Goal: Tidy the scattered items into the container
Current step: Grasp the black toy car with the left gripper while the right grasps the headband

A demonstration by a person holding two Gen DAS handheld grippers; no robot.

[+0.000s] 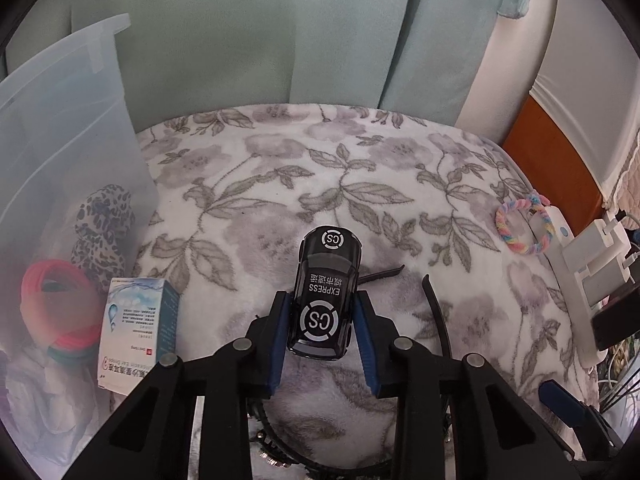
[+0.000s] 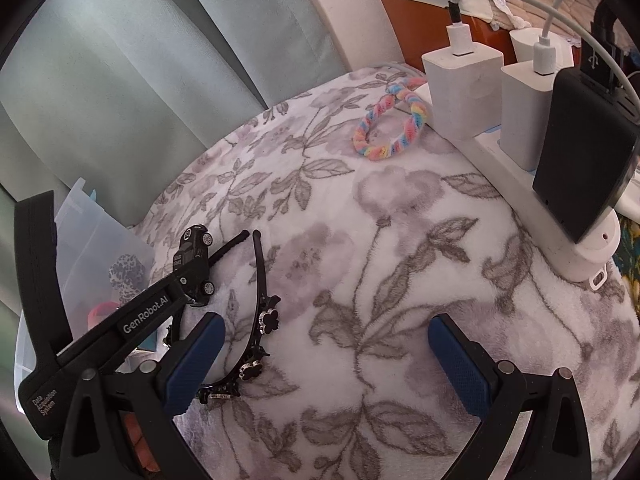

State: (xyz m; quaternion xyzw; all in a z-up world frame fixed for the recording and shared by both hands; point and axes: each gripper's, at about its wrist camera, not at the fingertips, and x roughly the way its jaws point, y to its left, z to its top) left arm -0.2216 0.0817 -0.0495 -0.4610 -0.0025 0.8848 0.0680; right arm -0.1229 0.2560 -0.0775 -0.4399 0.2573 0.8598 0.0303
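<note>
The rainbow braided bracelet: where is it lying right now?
The rainbow braided bracelet lies on the floral blanket at the far right, beside the white power strip, apart from both grippers; the left wrist view shows it right of the toy car.

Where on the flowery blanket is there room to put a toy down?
The wide patch of blanket between the black headband and the rainbow hair tie is bare. It is crowded by the bin and eye-drop box, and by the power strip.

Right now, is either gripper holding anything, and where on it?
The left gripper holds the toy car by its sides near one end. The right gripper is open, empty.
</note>
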